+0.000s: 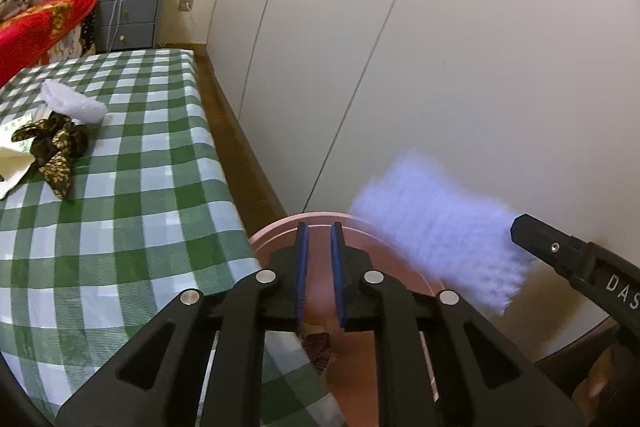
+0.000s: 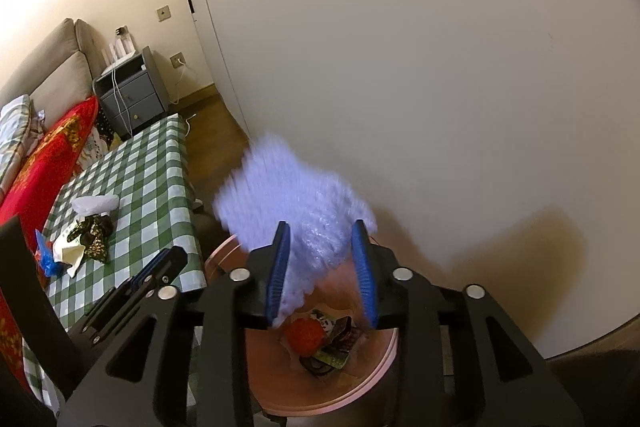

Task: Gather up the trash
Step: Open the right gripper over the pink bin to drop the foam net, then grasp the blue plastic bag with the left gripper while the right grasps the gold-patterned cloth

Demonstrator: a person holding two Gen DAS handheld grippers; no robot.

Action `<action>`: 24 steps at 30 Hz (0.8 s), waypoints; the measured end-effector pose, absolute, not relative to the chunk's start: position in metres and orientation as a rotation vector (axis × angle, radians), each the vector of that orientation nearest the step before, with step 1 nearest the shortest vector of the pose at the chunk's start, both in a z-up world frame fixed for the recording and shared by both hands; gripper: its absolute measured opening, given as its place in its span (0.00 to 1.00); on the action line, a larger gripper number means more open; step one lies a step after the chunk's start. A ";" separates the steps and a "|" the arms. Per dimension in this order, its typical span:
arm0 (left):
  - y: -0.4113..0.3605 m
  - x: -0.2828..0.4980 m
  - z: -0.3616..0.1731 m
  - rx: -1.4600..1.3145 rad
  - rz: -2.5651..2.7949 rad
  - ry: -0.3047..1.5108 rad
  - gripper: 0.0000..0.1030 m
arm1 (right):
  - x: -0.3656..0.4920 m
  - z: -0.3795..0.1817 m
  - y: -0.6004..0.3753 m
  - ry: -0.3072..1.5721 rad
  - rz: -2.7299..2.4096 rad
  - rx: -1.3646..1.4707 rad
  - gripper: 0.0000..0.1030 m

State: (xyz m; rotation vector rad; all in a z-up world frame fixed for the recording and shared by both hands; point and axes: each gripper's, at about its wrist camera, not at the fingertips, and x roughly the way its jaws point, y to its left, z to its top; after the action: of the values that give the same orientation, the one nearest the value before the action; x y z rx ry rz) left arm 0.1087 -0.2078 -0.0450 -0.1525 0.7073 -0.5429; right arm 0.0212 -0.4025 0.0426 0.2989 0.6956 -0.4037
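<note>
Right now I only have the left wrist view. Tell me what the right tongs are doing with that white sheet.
Observer: The white foam sheet hangs between the pads of the right tongs. The pads stand apart, right over the pink bin.
Operator: Report what lies in the bin.
Observer: A red round thing sits beside a green wrapper.
Operator: Name any leftover on the table that I miss.
Observer: A blue plastic scrap lies at the edge of the checked tablecloth, next to the cream paper.
</note>
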 end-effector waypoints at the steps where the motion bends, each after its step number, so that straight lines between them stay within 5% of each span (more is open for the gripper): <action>1: -0.205 0.109 -0.045 -0.160 -0.540 0.709 0.11 | 0.022 0.042 -0.401 0.698 -0.404 0.294 0.41; 24: -0.118 0.106 -0.031 -0.209 -0.356 0.652 0.11 | 0.030 0.046 -0.349 0.631 -0.224 0.260 0.41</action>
State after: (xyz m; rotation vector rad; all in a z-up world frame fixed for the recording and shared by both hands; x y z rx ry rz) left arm 0.1065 -0.1182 -0.0307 -0.2088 0.6522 -0.3560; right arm 0.0303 -0.3494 0.0458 0.2598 0.6315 -0.2241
